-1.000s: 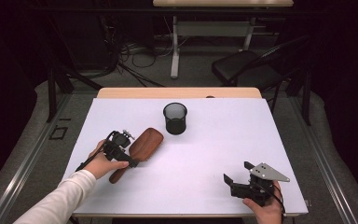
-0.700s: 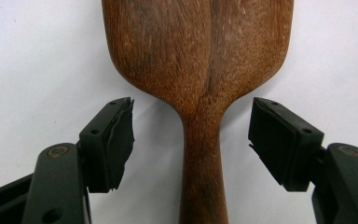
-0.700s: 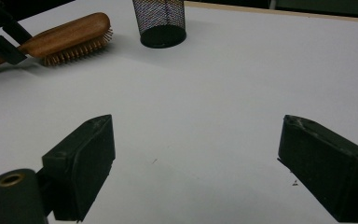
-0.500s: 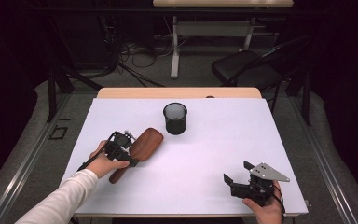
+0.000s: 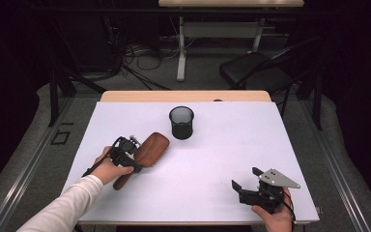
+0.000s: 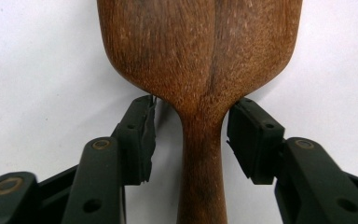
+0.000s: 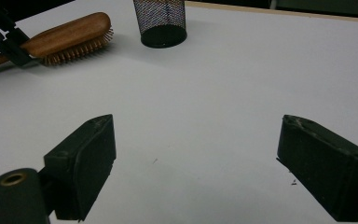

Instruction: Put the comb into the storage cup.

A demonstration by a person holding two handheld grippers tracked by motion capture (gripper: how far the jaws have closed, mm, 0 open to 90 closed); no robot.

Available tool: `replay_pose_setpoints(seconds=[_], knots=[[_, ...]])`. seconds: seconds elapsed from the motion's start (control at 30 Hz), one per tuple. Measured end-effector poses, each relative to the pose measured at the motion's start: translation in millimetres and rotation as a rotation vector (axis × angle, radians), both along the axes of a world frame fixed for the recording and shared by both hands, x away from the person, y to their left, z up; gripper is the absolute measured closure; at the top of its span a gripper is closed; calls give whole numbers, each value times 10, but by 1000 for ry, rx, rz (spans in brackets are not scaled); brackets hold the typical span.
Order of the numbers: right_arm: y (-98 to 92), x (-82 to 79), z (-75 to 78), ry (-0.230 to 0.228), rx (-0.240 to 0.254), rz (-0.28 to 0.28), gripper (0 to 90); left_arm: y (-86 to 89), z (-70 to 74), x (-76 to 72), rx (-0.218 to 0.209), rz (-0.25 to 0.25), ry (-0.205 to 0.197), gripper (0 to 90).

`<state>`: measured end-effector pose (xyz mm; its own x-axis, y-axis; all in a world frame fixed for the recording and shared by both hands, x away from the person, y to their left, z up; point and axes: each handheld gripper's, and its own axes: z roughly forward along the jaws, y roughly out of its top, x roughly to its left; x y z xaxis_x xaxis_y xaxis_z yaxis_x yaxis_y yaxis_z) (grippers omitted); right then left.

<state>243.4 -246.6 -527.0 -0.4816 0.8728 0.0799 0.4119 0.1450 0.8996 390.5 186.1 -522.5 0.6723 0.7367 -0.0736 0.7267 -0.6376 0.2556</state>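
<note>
The white surface point(image 5: 270, 145) carries two things, both in its left and middle part. The larger is a wooden hairbrush point(image 5: 147, 153) lying bristles down, well in from the left edge, its broad head turned toward the far edge and its narrow handle running back toward the near left corner. In the right gripper view its bristles point(image 7: 77, 50) show under the head, resting on the surface. Just beyond the brush head, near the middle of the far edge, a black mesh cup point(image 5: 181, 122) stands upright, close to the brush but apart from it.

The left gripper point(image 5: 134, 153) sits over the neck of the brush, where the head narrows into the handle. Its fingers point(image 6: 140, 135) have just been closing and now stand on either side of that neck: the right-hand pad in the left gripper view meets the shoulder of the head, while a slim gap remains between the other pad and the handle, so the wood is bracketed but not yet pinched. The brush lies flat on the surface.

The right gripper point(image 5: 245, 181) rests near the near right corner, well apart from brush and cup. Its fingers point(image 7: 81, 163) stand wide apart with bare surface between them.
</note>
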Motion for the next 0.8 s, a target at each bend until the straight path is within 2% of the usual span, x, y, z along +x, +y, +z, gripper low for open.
replay_pose_setpoints(seconds=[0.4, 0.8], knots=[[-1, 3, -3, -1, -3, 3, 113, -40, -23, 2, 21, -19, 8, 631], [1, 6, -6, -2, -5, 5, 119, -40, -32, 4, 24, -3, 20, 667]])
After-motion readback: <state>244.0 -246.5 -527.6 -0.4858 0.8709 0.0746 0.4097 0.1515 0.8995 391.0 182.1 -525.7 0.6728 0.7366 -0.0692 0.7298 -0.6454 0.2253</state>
